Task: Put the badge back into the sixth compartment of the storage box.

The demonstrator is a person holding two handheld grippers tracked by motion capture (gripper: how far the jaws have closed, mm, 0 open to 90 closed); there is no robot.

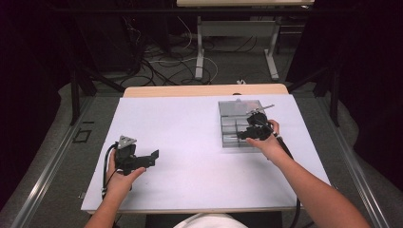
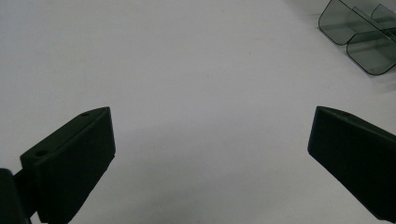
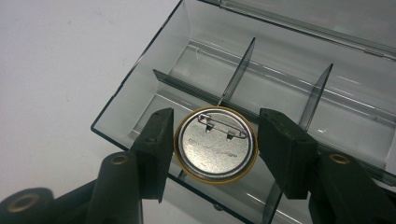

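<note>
Right side of desk: clear smoky plastic divided box (image 1: 236,124) on the white desk (image 1: 190,142).
Right hand-held gripper (image 3: 212,142): clenched on a round metal pin-back badge (image 3: 215,144), above the box's near compartments.
Left hand-held gripper (image 2: 210,154): released, jaws wide apart, over bare desk at near left.

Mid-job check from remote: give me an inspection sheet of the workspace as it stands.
Surface: white tabletop, bare around the box.
Job's things: clear divided box, lid open; pin badge back-up, between the right gripper's jaws over a compartment.
Clutter: nothing seen.
Grippers: left gripper open, apart from the box; right gripper closed against the badge's rim.
Cables: one trails from each gripper; loose cables on the floor beyond.
Surroundings: second table's legs, dark curtains.
</note>
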